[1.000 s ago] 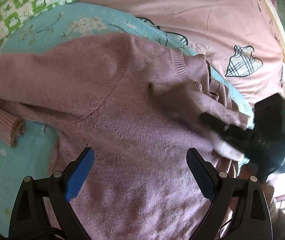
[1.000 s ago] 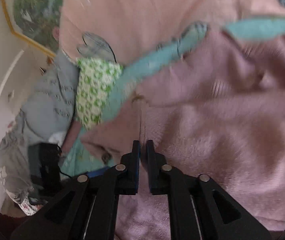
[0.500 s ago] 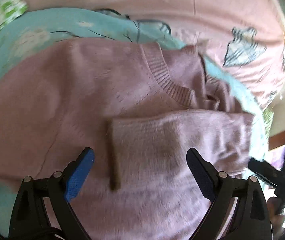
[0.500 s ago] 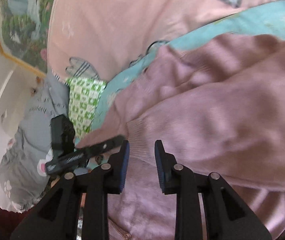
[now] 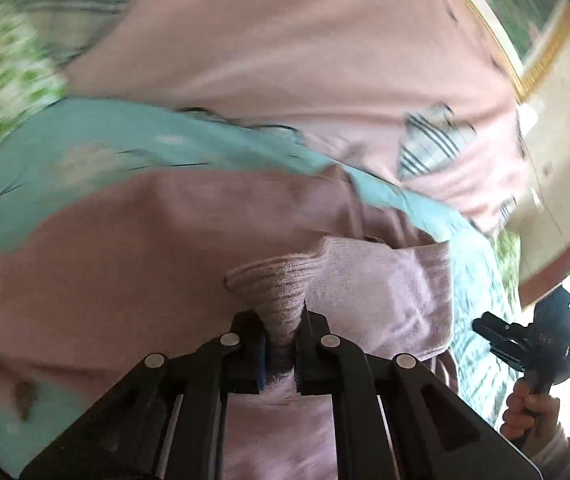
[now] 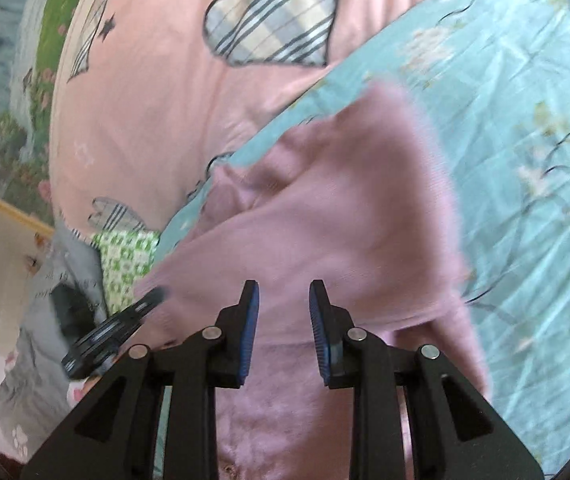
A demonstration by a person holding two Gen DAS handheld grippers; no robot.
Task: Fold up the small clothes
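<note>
left gripper (image 5: 281, 344): jaws clenched on one ribbed cuff (image 5: 275, 284) of the mauve sweater (image 5: 125, 264); the knit bunches into a cone between the pads, and the part inside the jaws is hidden. right gripper (image 6: 284, 328): jaws part-way apart, nothing between the blue pads (image 6: 250, 332); it hangs over the sweater, and whether the tips touch the knit cannot be told.

sweater: one, lying on the turquoise floral sheet (image 6: 525, 128), with a sleeve folded across the body. its lower edge is cut off by the frame in both views, and the neckline is hard to make out through motion blur.

counted around it: one pink quilt (image 6: 157, 120) with plaid heart patches, three or so visible, one whole (image 6: 273, 20). one green-and-white checked cloth (image 6: 125, 260), partly tucked under the sheet's edge. one grey printed cloth (image 6: 33, 320), smeared. one framed picture (image 5: 525, 12) at the wall, cropped.

in the left wrist view a hand (image 5: 533, 412) holds the other gripper's handle at the far right edge, half out of frame.
</note>
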